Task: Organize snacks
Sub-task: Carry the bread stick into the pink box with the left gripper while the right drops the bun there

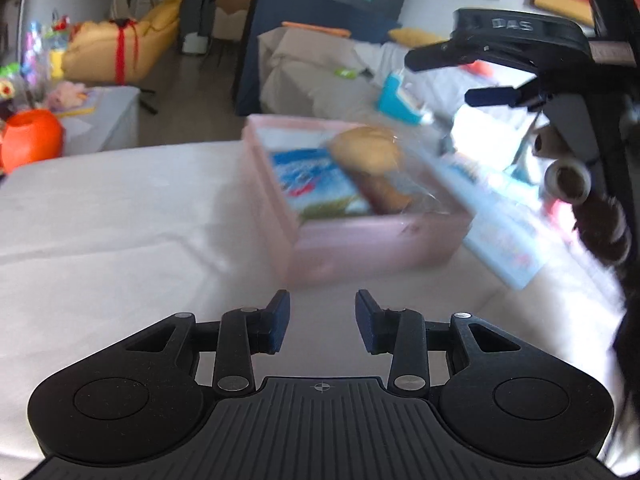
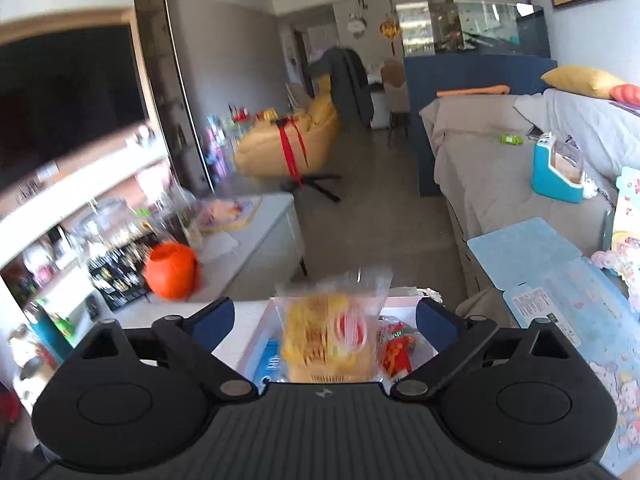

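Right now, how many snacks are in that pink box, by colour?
Blue and white packet: 1
Yellow bread in clear wrap: 1
Red packet: 1
Total: 3 that I can make out in the pink box; both views are blurry.

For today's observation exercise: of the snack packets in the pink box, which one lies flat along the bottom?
The blue-and-white packet in the pink box; the clear-wrapped bread sits on top of it instead.

Left wrist view low, near table; right above; both see pink box (image 1: 360,236).

Orange pumpkin (image 2: 171,271) on white cabinet (image 2: 256,236); yellow chair (image 2: 286,148) (red-ribboned) behind.
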Motion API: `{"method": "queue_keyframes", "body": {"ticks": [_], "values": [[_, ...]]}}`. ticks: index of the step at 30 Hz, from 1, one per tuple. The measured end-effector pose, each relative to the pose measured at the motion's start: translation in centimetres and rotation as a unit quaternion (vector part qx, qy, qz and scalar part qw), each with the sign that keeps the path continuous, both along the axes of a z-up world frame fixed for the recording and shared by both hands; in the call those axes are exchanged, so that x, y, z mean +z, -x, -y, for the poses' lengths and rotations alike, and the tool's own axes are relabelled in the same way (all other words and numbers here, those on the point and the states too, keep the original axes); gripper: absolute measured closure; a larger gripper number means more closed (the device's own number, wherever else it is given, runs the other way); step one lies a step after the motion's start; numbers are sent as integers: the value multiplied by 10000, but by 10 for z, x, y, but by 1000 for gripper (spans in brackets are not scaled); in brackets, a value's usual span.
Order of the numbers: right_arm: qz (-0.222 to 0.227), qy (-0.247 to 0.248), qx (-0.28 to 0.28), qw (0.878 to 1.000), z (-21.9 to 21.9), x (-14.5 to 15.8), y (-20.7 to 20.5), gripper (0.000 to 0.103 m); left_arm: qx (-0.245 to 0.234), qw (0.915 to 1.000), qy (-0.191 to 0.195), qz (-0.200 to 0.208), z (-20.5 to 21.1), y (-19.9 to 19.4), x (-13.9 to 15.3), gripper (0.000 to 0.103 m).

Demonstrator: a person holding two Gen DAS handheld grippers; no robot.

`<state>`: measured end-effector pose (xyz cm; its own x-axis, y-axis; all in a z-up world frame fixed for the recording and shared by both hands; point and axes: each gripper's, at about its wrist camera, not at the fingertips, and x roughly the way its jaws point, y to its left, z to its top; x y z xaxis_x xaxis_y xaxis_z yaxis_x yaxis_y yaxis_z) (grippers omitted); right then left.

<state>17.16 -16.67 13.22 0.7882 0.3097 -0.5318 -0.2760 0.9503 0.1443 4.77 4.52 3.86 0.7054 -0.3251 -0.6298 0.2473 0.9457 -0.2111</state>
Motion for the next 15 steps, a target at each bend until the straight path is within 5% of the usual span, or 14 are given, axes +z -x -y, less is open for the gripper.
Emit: {"method": "queue_keyframes", "body": {"ticks": [7,10,15], "values": [[-257,256,181,9992,-7,-59,72,6,346,9980,-470,-222,0,27,-33,62],[-568,233,86,9981,-9,-94,104,6,482,9962,-726,77,11,35,-36,60],[-941,648,-22,9934,-19,-139,123,6,570,9955,-731,185,28,32,-39,34]]}}
